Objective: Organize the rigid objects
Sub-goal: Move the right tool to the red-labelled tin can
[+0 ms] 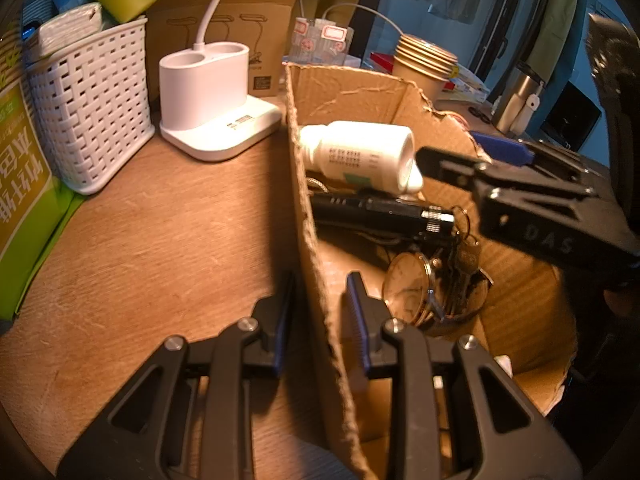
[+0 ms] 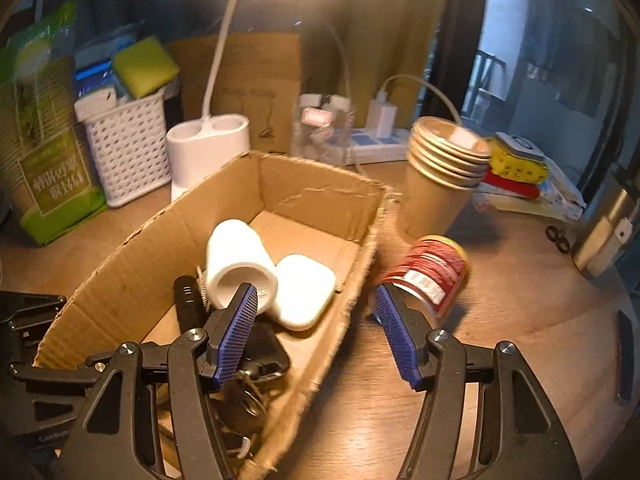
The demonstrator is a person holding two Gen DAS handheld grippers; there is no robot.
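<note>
A cardboard box stands on the wooden table. It holds a white bottle, a black flashlight, a watch, keys and a white case. My left gripper straddles the box's near wall, pads close on either side, seemingly clamped on it. My right gripper is open and empty over the box's right wall. A red can lies on the table just outside, by the right finger.
A white basket with sponges, a green pack, a white lamp base, stacked paper cups, a power strip and a steel flask ring the box.
</note>
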